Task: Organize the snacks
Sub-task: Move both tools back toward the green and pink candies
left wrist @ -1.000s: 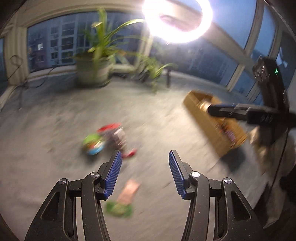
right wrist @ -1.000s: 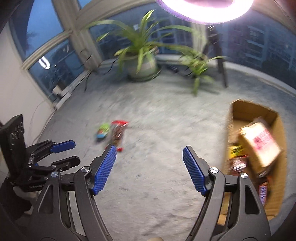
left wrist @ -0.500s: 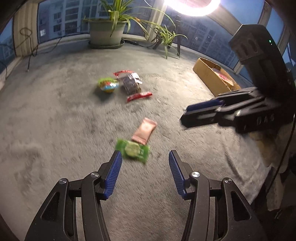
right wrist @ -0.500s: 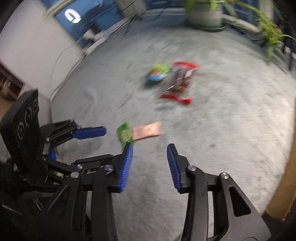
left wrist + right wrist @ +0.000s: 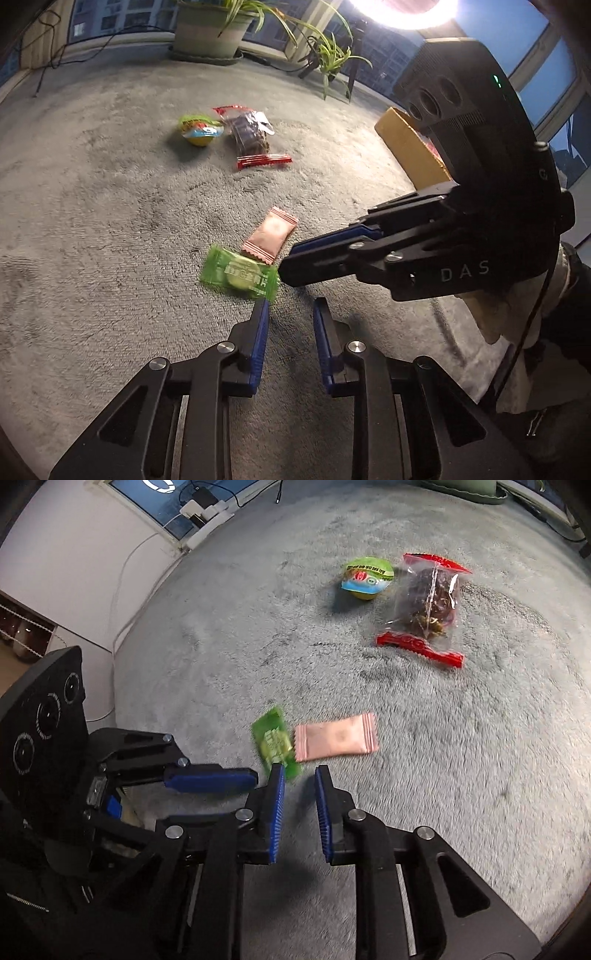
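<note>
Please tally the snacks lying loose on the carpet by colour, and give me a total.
Green wrapper: 1
Pink wrapper: 1
Green-and-yellow cup: 1
Clear bag with red ends: 1
Total: 4

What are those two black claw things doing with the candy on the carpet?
A person holds a claw in each hand to tidy snacks. The left gripper and the right gripper both point at the green candy packet beside the pink packet on the grey carpet. Neither holds anything yet. A jelly cup, a clear bag and a cardboard box lie farther off.
</note>
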A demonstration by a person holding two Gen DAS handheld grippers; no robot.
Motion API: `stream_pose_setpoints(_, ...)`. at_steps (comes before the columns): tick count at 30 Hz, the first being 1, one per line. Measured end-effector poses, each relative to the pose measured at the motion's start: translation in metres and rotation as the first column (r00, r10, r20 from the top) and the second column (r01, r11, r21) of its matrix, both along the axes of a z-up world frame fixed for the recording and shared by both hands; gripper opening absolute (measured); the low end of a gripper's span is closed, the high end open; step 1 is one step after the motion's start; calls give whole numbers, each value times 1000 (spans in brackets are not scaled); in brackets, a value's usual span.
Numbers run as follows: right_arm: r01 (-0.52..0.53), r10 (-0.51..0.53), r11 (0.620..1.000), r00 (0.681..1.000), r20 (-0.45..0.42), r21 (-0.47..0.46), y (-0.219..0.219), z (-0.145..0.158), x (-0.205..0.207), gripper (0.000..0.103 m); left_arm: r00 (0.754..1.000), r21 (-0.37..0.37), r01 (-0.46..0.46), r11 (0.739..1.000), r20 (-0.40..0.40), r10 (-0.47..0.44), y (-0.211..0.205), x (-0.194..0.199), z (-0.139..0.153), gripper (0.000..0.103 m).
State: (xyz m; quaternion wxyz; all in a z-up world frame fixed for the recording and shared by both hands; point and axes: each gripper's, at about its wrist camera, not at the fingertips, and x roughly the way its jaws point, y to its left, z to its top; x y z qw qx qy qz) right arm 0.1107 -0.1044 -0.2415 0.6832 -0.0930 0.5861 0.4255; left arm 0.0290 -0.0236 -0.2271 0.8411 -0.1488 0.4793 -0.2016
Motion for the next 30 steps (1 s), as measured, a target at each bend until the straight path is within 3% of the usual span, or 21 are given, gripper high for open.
stream_pose_setpoints(5,26,-26,999,1000,4,25,5,0,13,17,1000,-11,-6,1000,-1,6,2,8,-4,23)
stream_pose_setpoints(16,83,-83,996,996,41,22,3,2,39,17,997,43,-78,996,24,77,16,37,-2,22)
stream_pose_setpoints(22,94,-97,994,995,38,63,-7,13,32,17,994,49,-102,994,44,100,28,42,5,22)
stream_pose_setpoints(26,123,-129,991,984,121,60,-20,28,25,17,994,102,-89,991,76,82,39,37,14,23)
stream_pose_setpoints(30,137,-134,991,971,199,-2,-22,28,25,19,999,170,-36,985,45,29,37,50,7,23)
